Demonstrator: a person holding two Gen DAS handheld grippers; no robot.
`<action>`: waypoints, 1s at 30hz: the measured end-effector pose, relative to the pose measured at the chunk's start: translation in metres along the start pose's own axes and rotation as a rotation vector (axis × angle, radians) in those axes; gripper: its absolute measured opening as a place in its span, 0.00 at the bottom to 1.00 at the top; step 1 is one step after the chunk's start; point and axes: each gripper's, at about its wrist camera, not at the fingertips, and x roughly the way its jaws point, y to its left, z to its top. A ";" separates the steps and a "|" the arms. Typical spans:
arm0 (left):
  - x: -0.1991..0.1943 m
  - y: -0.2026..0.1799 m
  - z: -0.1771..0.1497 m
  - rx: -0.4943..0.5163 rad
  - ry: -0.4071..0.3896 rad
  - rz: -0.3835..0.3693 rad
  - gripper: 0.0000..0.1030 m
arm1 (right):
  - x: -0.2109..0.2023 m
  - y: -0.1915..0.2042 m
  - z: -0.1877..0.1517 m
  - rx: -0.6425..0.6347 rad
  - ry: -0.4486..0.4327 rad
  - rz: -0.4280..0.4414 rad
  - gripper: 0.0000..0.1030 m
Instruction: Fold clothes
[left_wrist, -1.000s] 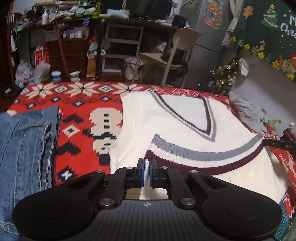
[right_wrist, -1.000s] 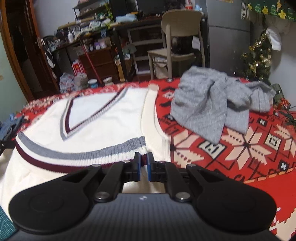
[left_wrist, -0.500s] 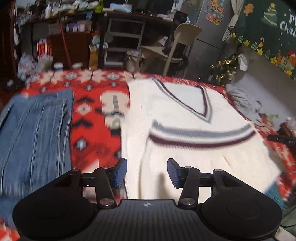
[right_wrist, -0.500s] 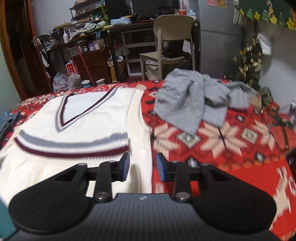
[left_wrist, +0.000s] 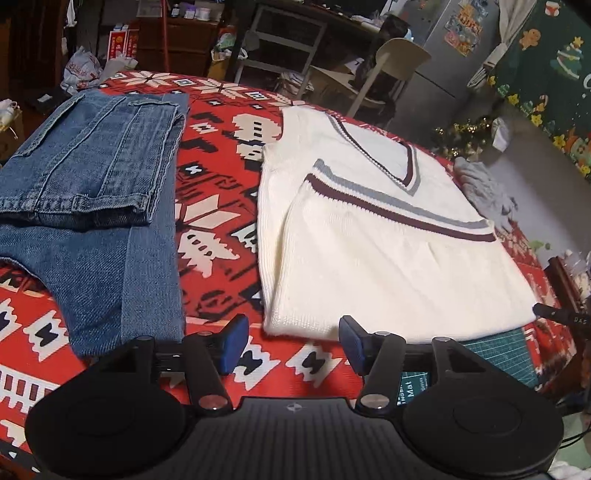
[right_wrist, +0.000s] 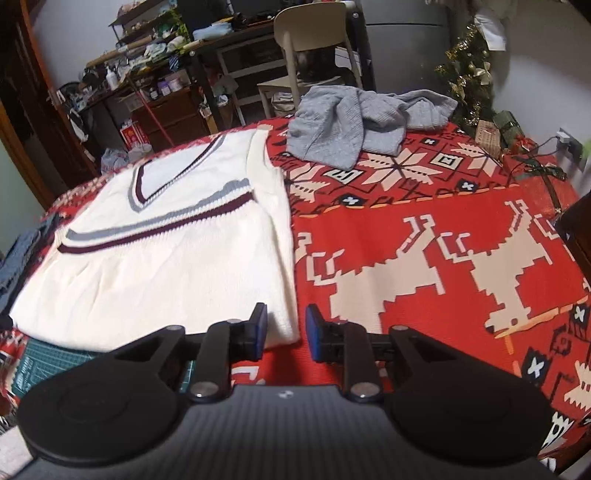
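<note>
Both of your grippers are spread apart and hold nothing. Your left gripper hovers at the near edge of the red patterned blanket, its blue pads wide apart, just short of the near left corner of the white sweater. Your right gripper has a narrower gap, and its pads sit either side of the sweater's near right corner without touching it.

That sweater lies flat in the middle of the blanket, its lower half folded up so the grey and maroon striped hem runs across just below the V-neck. Its near edge overlaps a green cutting mat at the blanket's near edge.

To your left, folded blue jeans lie near the left edge. At the far right corner, a grey garment sits crumpled, well apart from the sweater.
</note>
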 end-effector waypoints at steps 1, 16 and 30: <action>0.001 -0.001 0.000 0.005 -0.005 0.006 0.52 | 0.001 0.002 -0.001 -0.003 0.002 -0.002 0.25; -0.004 -0.006 0.000 0.024 -0.011 0.075 0.07 | -0.002 0.010 0.002 -0.049 0.006 -0.028 0.07; -0.035 -0.011 -0.049 0.062 0.028 0.059 0.08 | -0.047 0.000 -0.043 -0.017 0.061 -0.022 0.08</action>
